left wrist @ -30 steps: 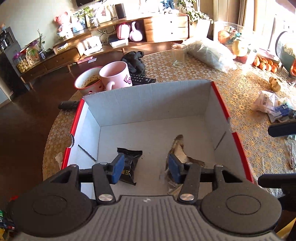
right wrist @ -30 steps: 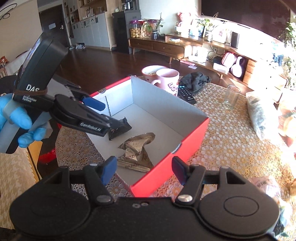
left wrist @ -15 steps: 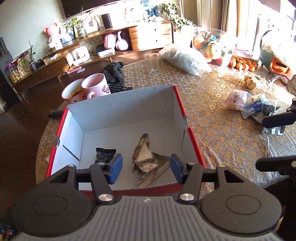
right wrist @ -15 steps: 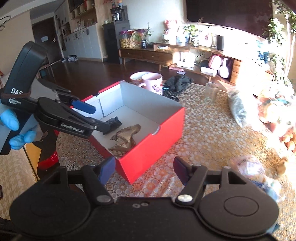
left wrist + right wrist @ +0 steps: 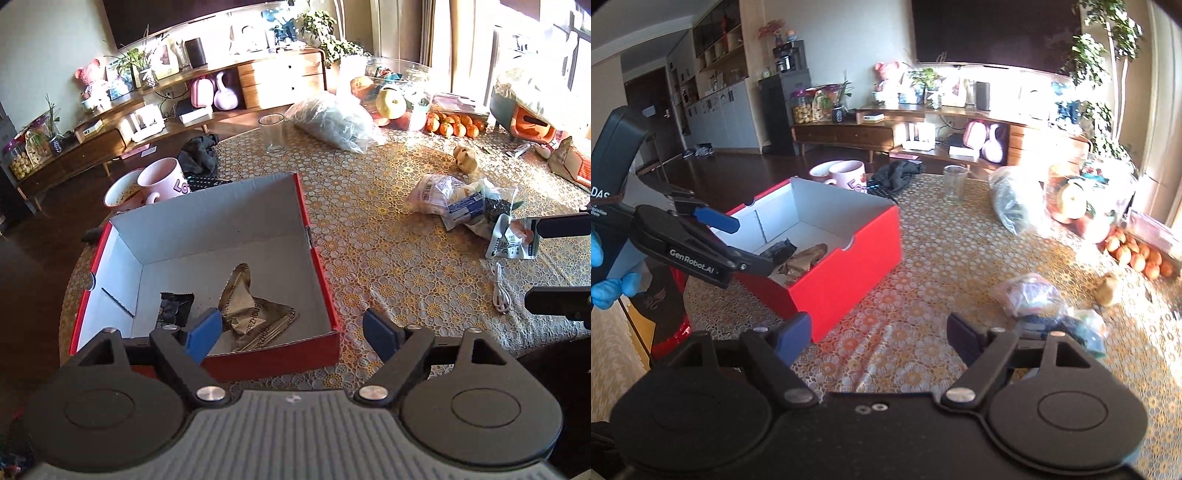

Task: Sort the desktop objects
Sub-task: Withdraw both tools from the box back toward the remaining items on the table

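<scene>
A red box (image 5: 320, 273) with a white inside stands on the lace-covered table. In it lie a crumpled gold-brown wrapper (image 5: 251, 310) and a small black wrapper (image 5: 173, 308). My left gripper (image 5: 291, 334) hangs over the box's near wall, its jaws opening with nothing between them. The right wrist view shows the left gripper (image 5: 750, 243) at the box's (image 5: 849, 266) near corner. My right gripper (image 5: 879, 336) is over bare tablecloth, its jaws opening and empty, left of a heap of snack packets (image 5: 1041, 299). A white pouch (image 5: 511, 243) lies by that heap (image 5: 461, 203).
Behind the box stand a pink mug (image 5: 162, 181), a bowl (image 5: 122, 192) and a dark remote. A glass (image 5: 273, 133), a plastic bag (image 5: 332, 122) and oranges (image 5: 448, 123) sit farther back. A white cable (image 5: 500, 291) lies near the table's edge. A blue-gloved hand (image 5: 605, 288) holds the left gripper.
My left gripper has drawn back out of the box and its jaws have widened; the gold-brown wrapper stays inside. My right gripper has swung right toward the snack heap, jaws wider.
</scene>
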